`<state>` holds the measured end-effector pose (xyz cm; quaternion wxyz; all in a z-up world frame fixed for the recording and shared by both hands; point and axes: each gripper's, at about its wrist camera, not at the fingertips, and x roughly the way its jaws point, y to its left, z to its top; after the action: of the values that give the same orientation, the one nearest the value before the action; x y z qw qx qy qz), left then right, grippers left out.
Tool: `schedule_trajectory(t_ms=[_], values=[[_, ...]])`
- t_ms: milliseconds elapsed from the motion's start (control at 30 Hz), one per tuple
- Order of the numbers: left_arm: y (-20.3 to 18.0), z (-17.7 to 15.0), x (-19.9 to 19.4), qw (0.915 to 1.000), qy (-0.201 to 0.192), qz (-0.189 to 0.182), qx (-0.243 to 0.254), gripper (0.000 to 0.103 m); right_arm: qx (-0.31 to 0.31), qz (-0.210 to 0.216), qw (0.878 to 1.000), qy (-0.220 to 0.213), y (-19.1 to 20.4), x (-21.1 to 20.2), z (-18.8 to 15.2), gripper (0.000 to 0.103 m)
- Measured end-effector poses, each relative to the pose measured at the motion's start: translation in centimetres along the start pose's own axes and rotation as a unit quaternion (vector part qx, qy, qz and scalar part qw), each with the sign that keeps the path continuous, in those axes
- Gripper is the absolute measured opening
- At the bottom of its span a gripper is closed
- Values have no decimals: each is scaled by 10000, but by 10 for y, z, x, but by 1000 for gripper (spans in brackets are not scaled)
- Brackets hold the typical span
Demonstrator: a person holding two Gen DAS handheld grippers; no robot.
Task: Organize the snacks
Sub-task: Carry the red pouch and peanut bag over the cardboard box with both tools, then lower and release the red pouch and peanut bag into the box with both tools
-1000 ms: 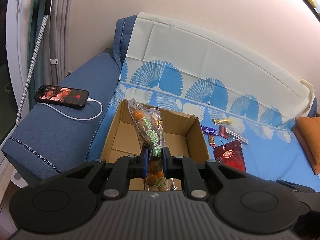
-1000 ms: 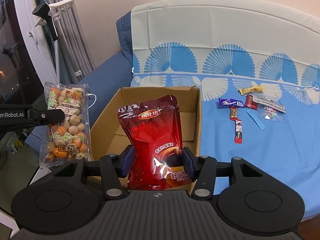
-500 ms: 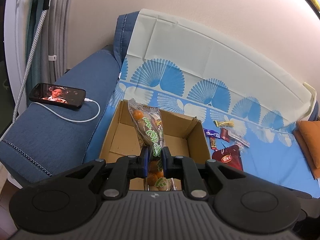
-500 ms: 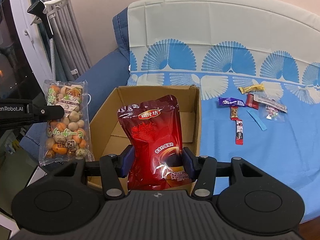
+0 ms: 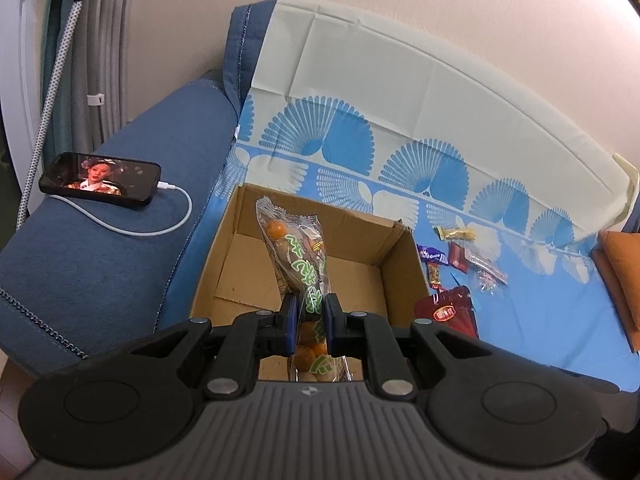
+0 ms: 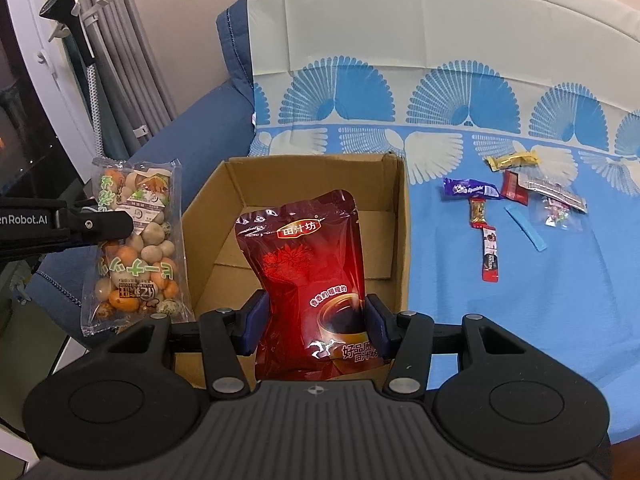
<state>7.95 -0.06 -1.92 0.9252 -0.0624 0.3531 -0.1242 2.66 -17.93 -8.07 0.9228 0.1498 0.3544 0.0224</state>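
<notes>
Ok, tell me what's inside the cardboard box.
The cardboard box shows only bare flaps. Its near floor hides behind the red pouch and the clear snack bag, both held above it.

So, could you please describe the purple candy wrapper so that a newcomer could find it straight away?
Start at the open cardboard box on the blue patterned sheet and look to its right, where small sweets lie scattered. The purple candy wrapper is the loose piece nearest the box, lying crosswise, and the only purple one among yellow and red wrappers.
</notes>
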Motion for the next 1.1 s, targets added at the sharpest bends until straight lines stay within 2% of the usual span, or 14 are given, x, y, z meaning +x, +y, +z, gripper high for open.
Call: schedule_trajectory(t_ms=[600,1100], values=[[3,2,73,9979,621,-30,151,15,163,-60,9990,416,-6,65,14,54],[11,2,114,9948,978,50,274,15,220,-91,9973,692,-11,110,23,55]])
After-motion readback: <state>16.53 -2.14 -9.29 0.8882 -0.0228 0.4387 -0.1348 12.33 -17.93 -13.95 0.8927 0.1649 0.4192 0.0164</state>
